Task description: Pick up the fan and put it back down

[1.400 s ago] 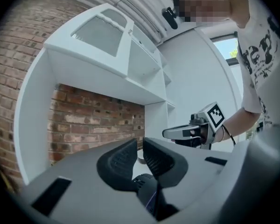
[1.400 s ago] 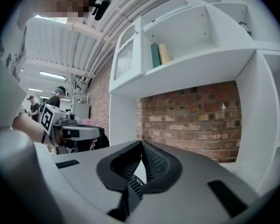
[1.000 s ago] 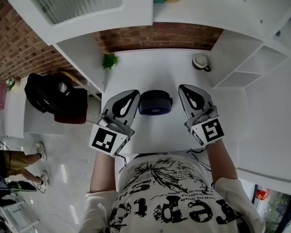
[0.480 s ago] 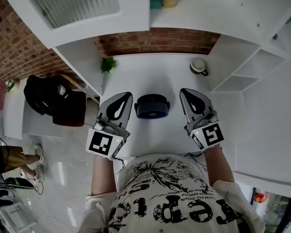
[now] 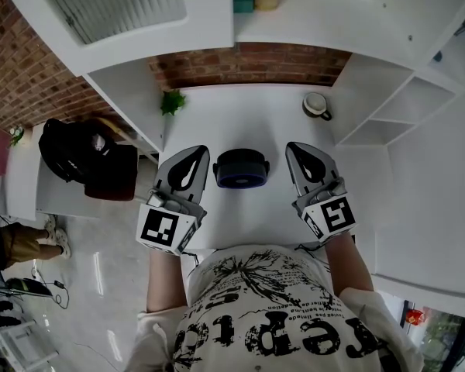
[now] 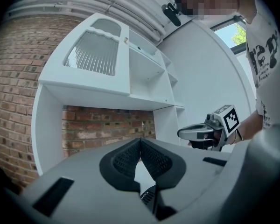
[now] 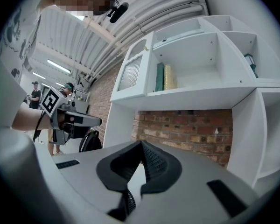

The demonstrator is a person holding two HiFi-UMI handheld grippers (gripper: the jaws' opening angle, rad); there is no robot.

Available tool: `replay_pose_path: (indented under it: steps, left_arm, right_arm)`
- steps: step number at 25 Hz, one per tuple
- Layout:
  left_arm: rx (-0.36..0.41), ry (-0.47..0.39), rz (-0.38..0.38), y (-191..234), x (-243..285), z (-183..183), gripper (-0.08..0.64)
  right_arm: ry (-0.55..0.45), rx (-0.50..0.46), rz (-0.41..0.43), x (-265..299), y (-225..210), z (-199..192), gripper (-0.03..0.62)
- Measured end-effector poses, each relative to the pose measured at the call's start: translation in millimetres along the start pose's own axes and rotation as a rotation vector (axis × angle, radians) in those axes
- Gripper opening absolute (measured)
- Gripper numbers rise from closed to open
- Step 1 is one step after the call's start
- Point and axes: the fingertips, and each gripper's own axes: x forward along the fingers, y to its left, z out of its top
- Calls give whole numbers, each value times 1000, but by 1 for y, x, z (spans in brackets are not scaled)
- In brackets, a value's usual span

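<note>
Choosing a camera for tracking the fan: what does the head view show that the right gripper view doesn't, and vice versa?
Only the head view: the fan on the white desk, between the left gripper and right gripper, plus a cup and a small plant. Only the right gripper view: ceiling strip lights, and its own jaws shut on nothing. Both: the brick wall, the white shelves and the left gripper.

Looks like a home-study corner staged inside a big work hall. White desk (image 5: 217, 121) under white shelves (image 7: 196, 55) against a brick wall (image 5: 248, 60), with 2 books (image 7: 160, 77), a mug (image 5: 318, 105) and a small plant (image 5: 171, 102). Beyond, ribbed ceiling with strip lights (image 7: 58, 66), glossy floor (image 5: 101, 285), backpack (image 5: 70, 149), people (image 7: 35, 93) standing about.
</note>
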Motion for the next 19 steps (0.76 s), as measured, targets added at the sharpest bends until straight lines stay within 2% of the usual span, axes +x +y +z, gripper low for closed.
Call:
replay_pose_path:
  steps: [6,19]
  left_arm:
    - [-15,-12,22,0,-7,2,15]
    - [-44,8,64,-2,-11,-1,15]
  right_arm:
    - [-14,32,-17,-6,-5,2,11]
    - [-6,28,-21,-15,-2,-2,11]
